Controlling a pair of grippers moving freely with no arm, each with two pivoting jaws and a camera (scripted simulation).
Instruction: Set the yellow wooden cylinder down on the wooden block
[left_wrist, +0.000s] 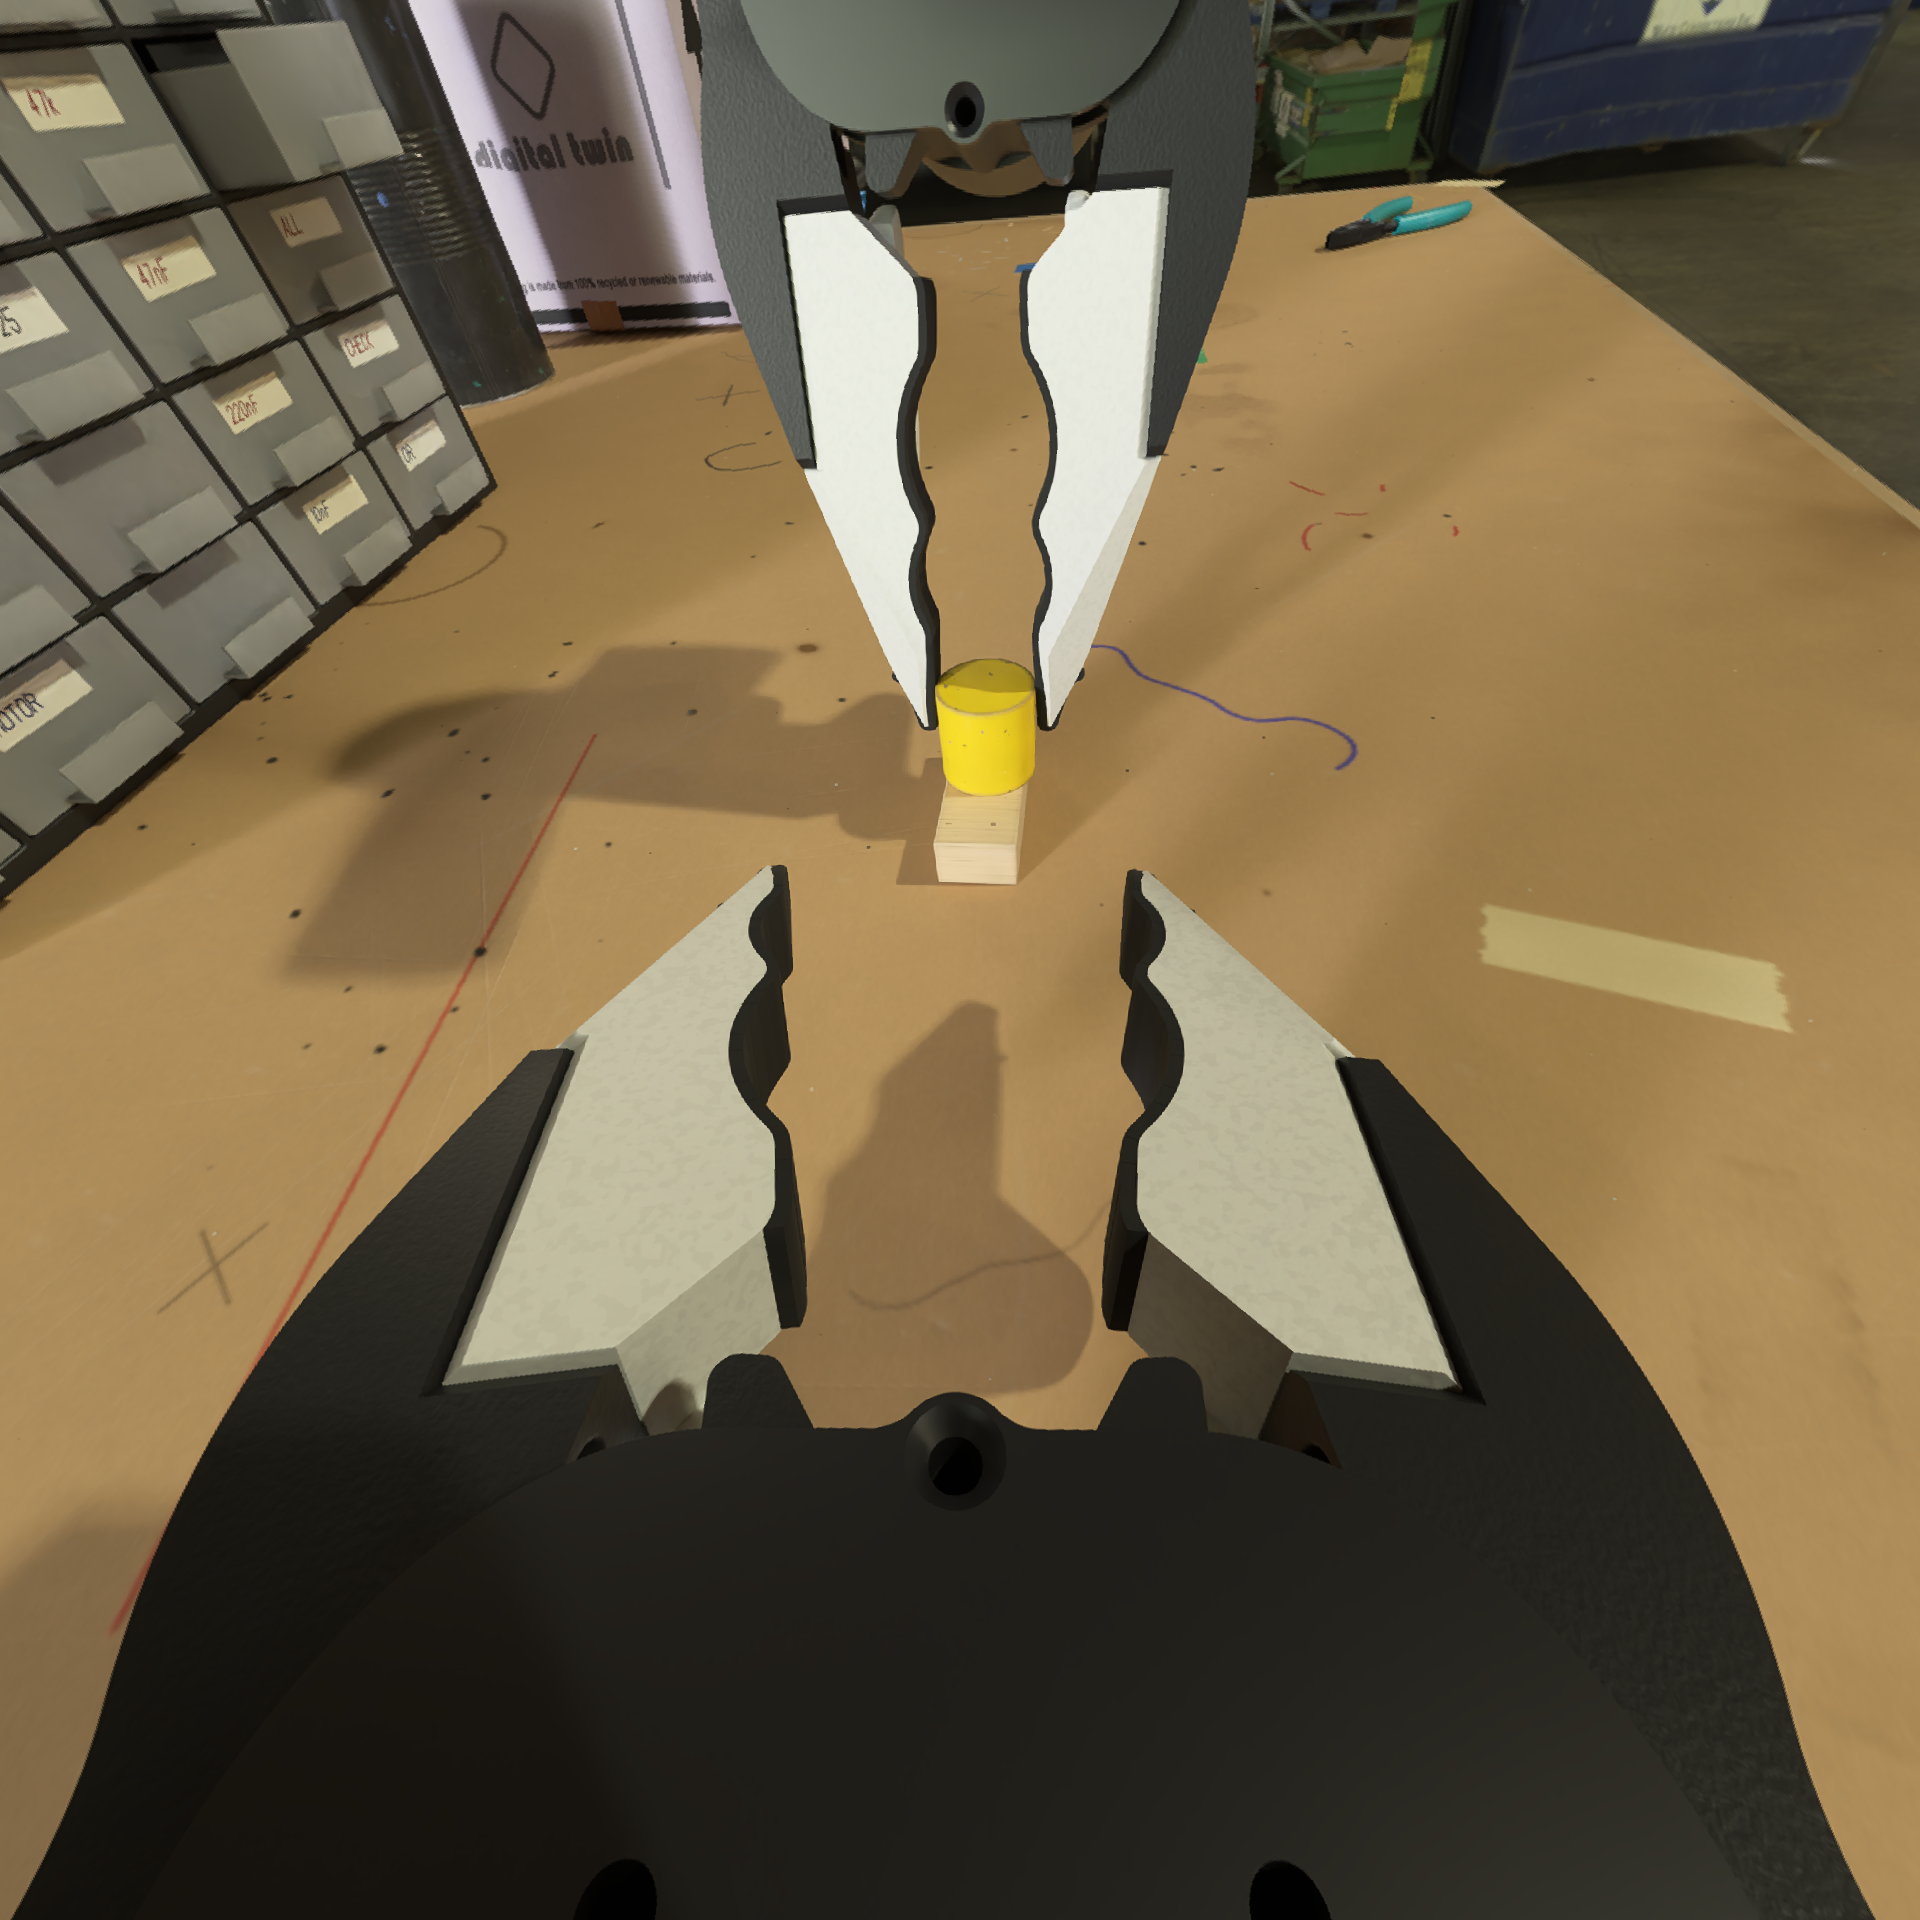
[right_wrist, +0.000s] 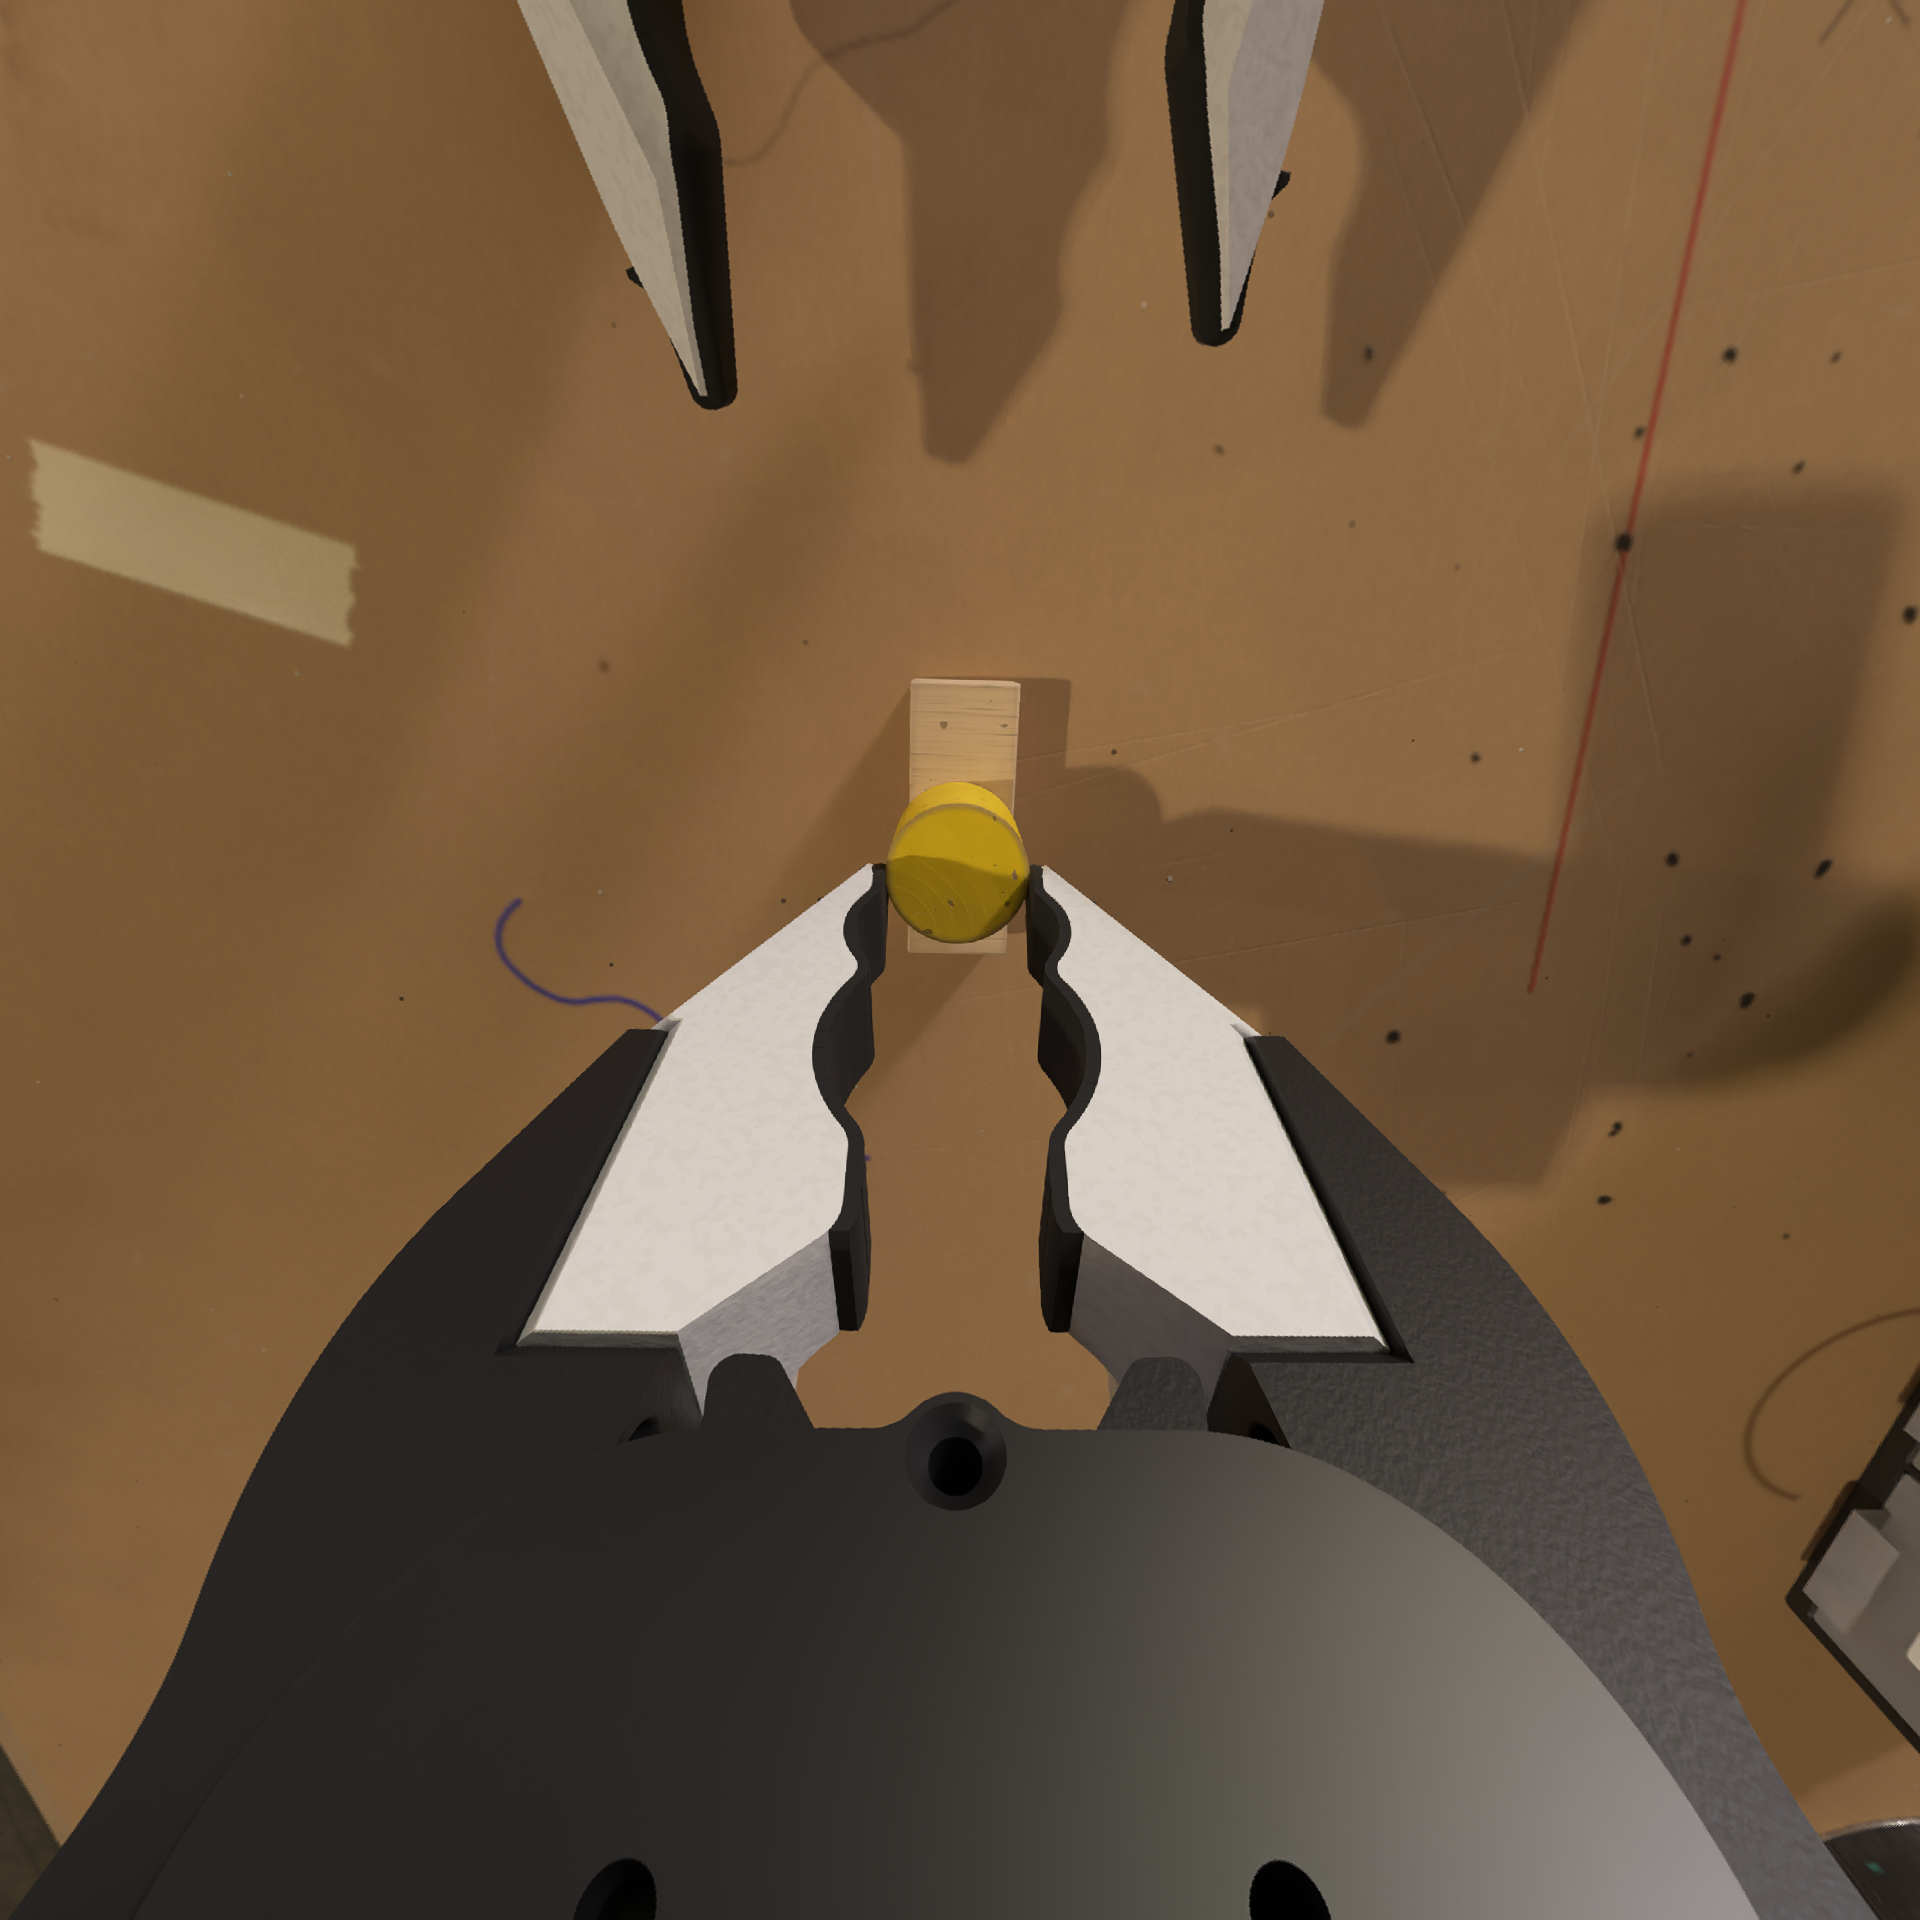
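Note:
The yellow wooden cylinder (left_wrist: 985, 727) stands upright, its base at the top of the pale wooden block (left_wrist: 979, 840); I cannot tell whether it touches. My right gripper (left_wrist: 985, 717) comes down from above and is shut on the cylinder's upper part. In the right wrist view the cylinder (right_wrist: 958, 869) sits between my right gripper's tips (right_wrist: 958, 883), over the near half of the block (right_wrist: 964, 732). My left gripper (left_wrist: 956, 883) is open and empty, a short way in front of the block; its two fingers (right_wrist: 686, 208) show at the top of the right wrist view.
A rack of grey parts drawers (left_wrist: 187, 416) stands at the left. A strip of tan tape (left_wrist: 1631, 966) lies on the brown table (left_wrist: 1455, 727) at the right. Teal-handled pliers (left_wrist: 1397, 220) lie at the far right. A banner (left_wrist: 582, 156) and a dark drum (left_wrist: 457, 270) stand behind.

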